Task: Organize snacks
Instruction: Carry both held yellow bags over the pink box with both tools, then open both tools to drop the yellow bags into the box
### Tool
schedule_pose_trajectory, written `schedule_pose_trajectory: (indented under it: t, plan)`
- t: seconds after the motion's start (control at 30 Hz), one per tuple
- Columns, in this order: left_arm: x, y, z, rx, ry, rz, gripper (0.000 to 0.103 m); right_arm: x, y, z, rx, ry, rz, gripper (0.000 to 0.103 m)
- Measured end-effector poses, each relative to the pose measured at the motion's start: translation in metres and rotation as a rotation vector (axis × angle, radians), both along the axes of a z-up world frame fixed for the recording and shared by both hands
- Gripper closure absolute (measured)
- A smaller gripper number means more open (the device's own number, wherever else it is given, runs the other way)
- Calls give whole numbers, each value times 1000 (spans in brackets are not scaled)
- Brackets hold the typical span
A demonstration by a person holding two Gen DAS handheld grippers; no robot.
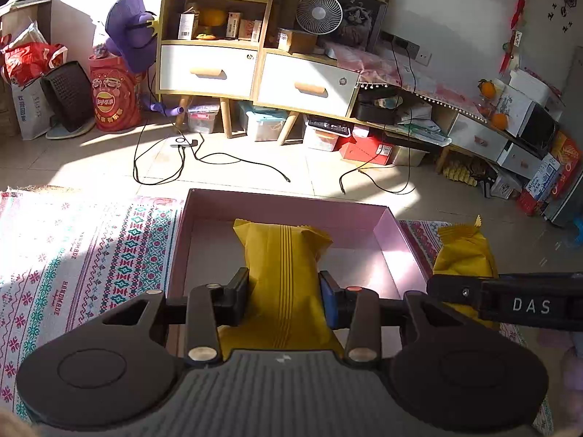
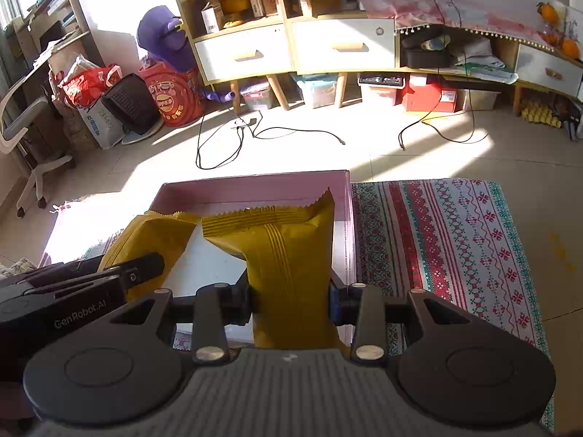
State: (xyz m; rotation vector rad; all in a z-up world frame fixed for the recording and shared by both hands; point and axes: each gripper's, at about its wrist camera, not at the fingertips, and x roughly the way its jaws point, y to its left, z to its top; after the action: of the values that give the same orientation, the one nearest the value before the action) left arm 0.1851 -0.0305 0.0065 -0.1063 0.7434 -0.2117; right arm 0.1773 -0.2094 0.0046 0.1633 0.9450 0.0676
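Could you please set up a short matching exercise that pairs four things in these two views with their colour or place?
Things:
1. box
2. left gripper
3. fan
4. cables

Colour or place:
A. on the cabinet top
B. pink, on the patterned mat
C. loose on the tiled floor
D. clamped on a yellow snack pack

Pairs: 1-B, 2-D, 3-A, 4-C

The right gripper is likewise clamped on a yellow pack.
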Motion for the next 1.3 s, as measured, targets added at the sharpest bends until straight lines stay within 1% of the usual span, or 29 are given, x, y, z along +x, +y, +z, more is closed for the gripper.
schedule_pose_trajectory:
  t: [0.13,0.2,0.33,0.5,0.63,0.73,0.77,0.8,0.9,0.93,1.0,1.07,1.13,1.2,1.3]
  plan:
    - [4,-3,-11,43,-14,-14,57,14,3,-7,-10,-25,-2,69]
    - [6,-3,-14,50,-10,-22,57,21,5,-11,-13,-20,-4,69]
    - [12,-5,-19,88,-10,-38,57,31,14,-20,-33,0,-6,68]
    - [15,0,-24,88,-3,-36,57,34,22,-28,-57,22,3,68]
    - [16,0,-25,93,10,-38,57,32,24,-27,-64,31,7,67]
    - [15,0,-23,86,7,-55,54,31,24,-23,-65,35,11,56]
    - [14,0,-21,86,5,-56,47,31,25,-22,-68,30,11,50]
    - [14,0,-19,86,4,-57,38,28,25,-19,-74,19,14,44]
    - [11,0,-15,78,0,-64,26,25,27,-13,-101,1,21,34]
    - [10,-1,-14,81,2,-69,24,23,27,-10,-104,-3,24,32]
    - [7,-2,-10,89,2,-79,19,20,27,-5,-104,-6,23,24]
    - [3,-3,-7,96,3,-87,16,15,25,0,-104,-12,18,19]
    - [-1,-2,-3,97,7,-95,14,10,23,5,-104,-18,17,16]
    - [-5,0,0,97,11,-97,11,5,22,8,-104,-20,17,10]
    - [-14,5,6,93,15,-98,8,-5,20,13,-107,-24,18,6]
